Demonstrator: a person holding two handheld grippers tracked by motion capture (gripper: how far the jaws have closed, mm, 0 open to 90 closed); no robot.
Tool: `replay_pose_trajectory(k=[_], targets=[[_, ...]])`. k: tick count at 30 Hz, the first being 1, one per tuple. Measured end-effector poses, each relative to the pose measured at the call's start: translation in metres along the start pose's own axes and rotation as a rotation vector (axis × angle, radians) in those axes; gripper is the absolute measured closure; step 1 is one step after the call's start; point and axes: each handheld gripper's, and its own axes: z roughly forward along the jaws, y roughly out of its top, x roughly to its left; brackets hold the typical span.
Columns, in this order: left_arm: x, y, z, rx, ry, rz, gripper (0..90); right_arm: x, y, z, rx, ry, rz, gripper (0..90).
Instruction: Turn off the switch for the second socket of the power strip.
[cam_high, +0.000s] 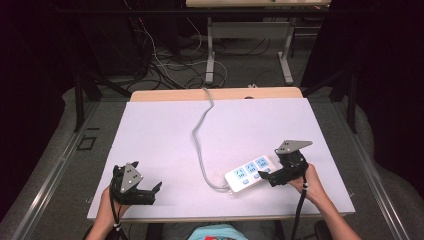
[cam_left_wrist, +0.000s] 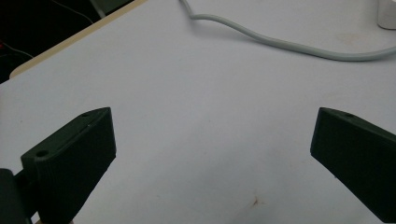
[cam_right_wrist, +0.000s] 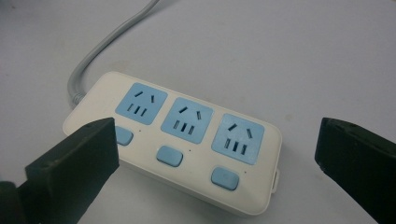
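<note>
The right gripper (cam_high: 267, 176) sits at about 4 o'clock on the table, held in the person's right hand (cam_high: 312, 182), its jaws spread wide apart with nothing between them. In the right gripper view the two black jaws stand at either side of the strip (cam_right_wrist: 175, 147), apart from it, the near one overlapping its leftmost switch in the picture. The left gripper (cam_high: 155, 192) rests low at about 7 o'clock, well apart from the strip, held in the left hand (cam_high: 107, 202); its jaws too are wide apart and bare over plain table.

The strip (cam_high: 251, 173) lies flat at 4 to 5 o'clock, just beside the right gripper's tips, set on a slant. It is a cream-white rounded block with three pale blue socket faces in a row, each with slots, and three blue rounded switches (cam_right_wrist: 169, 155) along its near edge, one below each socket. A grey cord (cam_high: 200, 135) leaves its left end, loops toward 6 o'clock, then snakes up past the table's middle and off the far edge at 12 o'clock. The left gripper view shows a stretch of that cord (cam_left_wrist: 289, 44) lying across the top.

The table (cam_high: 165, 130) has a pale lilac-white sheet over it, with a wooden strip bare along the far edge. A small brown mark (cam_left_wrist: 254, 201) shows on the sheet between the left jaws. Beyond 12 o'clock are a grey floor, loose cables (cam_high: 170, 65) and the metal legs of another table (cam_high: 210, 50); dark curtains flank both sides.
</note>
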Motion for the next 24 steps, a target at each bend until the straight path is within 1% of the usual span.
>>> replay_pose_trajectory(k=[3, 4, 5, 6, 9, 12, 15, 18, 20, 23, 24], targets=[[0.001, 0.000, 0.000, -0.001, 0.001, 0.002, 0.0, -0.001, -0.003, -0.004, -0.007, -0.015, 0.007, 0.0], [0.001, 0.000, 0.000, 0.002, -0.001, 0.002, 0.0, -0.001, -0.004, -0.005, -0.006, -0.011, 0.013, 0.0], [0.000, 0.000, 0.000, 0.001, 0.001, 0.001, 0.0, -0.001, -0.005, -0.007, -0.014, -0.022, 0.020, 0.0], [0.000, 0.000, 0.000, 0.001, 0.001, 0.001, 0.0, -0.002, -0.006, -0.008, -0.019, -0.024, 0.016, 0.0], [0.000, 0.000, 0.000, 0.001, 0.003, 0.001, 0.0, -0.003, -0.008, -0.013, -0.019, -0.033, 0.029, 0.0], [0.000, 0.000, 0.000, 0.001, 0.002, 0.000, 0.0, -0.004, -0.011, -0.016, -0.017, -0.038, 0.025, 0.0], [0.000, 0.000, 0.000, 0.001, 0.002, 0.001, 0.0, -0.004, -0.015, -0.018, -0.020, -0.054, 0.030, 0.0], [0.000, 0.000, 0.000, -0.002, 0.005, 0.003, 0.0, -0.004, -0.019, -0.023, -0.013, -0.057, 0.038, 0.0], [0.000, 0.000, 0.000, 0.004, 0.001, 0.002, 0.0, -0.004, -0.022, -0.025, -0.024, -0.063, 0.042, 0.0], [0.000, 0.000, 0.000, 0.004, 0.002, 0.002, 0.0, -0.005, -0.026, -0.028, -0.019, -0.079, 0.048, 0.0], [0.000, 0.000, 0.000, 0.005, 0.000, 0.002, 0.0, -0.005, -0.028, -0.028, -0.025, -0.079, 0.046, 0.0]])
